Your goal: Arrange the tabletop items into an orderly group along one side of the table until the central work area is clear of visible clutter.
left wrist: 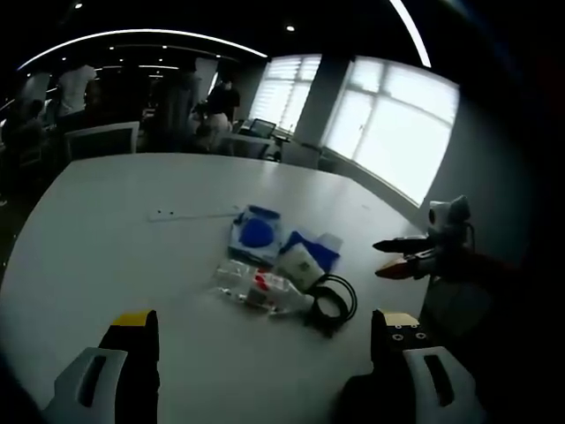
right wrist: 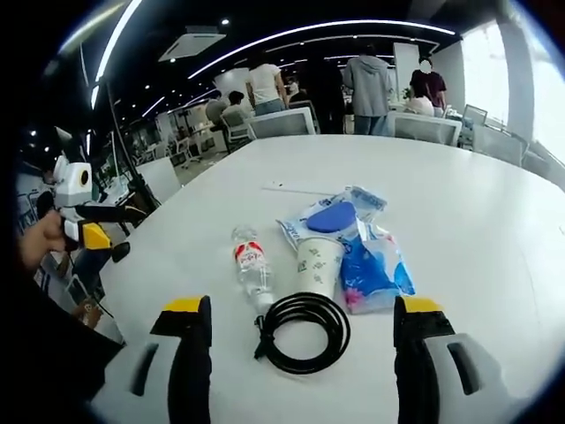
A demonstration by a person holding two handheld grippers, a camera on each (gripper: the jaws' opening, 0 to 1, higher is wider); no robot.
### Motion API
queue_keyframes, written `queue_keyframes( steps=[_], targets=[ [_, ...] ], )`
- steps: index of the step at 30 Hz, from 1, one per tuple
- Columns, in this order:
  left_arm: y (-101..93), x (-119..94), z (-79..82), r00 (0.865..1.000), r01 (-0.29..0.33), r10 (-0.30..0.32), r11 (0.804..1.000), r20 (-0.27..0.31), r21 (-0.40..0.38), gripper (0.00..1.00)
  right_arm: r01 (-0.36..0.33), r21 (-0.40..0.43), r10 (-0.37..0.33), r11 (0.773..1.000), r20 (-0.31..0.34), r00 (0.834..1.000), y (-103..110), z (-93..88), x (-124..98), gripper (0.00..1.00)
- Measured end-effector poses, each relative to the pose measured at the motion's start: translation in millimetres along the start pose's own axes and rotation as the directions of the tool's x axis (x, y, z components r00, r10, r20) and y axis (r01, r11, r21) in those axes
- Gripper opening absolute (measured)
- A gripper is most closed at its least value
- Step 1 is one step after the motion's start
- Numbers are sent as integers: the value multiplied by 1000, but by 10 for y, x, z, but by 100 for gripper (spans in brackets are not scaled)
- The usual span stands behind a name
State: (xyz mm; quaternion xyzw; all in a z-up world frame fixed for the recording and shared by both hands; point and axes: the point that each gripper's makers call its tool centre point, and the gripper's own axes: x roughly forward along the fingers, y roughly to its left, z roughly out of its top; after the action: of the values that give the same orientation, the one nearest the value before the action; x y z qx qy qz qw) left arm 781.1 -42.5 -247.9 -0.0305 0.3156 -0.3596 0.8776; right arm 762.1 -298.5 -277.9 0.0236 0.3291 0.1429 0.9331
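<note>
Right gripper (right wrist: 305,331): jaws wide apart and empty, raised over the near edge of the white counter (right wrist: 494,230). Between the jaw tips lies a coiled black cable (right wrist: 305,333), taken here as landmark. Just beyond the cable lie a clear water bottle with a red label (right wrist: 252,265) on its side and a paper cup (right wrist: 319,264) on its side, its base toward the cable. Beside the cup, a blue plastic packet (right wrist: 371,269); beyond it, a clear bag holding a blue round item (right wrist: 334,215). Left gripper (left wrist: 265,340): jaws wide apart, empty, facing the same cluster from the cable's other side. A white strip (right wrist: 296,188) lies well beyond the cluster. People stand past the counter's far end.
</note>
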Motion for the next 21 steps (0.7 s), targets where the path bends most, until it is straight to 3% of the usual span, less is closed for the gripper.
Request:
queue_keyframes(
  steps=[14,21],
  targets=[
    [-11,11,9,1000,4,-4,1000,2,5,99,-89,-81,86,993,-47,995,278,-82,289,69],
    [-28,6,-6,1000,6,-6,1000,0,9,99,-147,-149,137,978,-75,988,419,-197,455,59]
  ],
)
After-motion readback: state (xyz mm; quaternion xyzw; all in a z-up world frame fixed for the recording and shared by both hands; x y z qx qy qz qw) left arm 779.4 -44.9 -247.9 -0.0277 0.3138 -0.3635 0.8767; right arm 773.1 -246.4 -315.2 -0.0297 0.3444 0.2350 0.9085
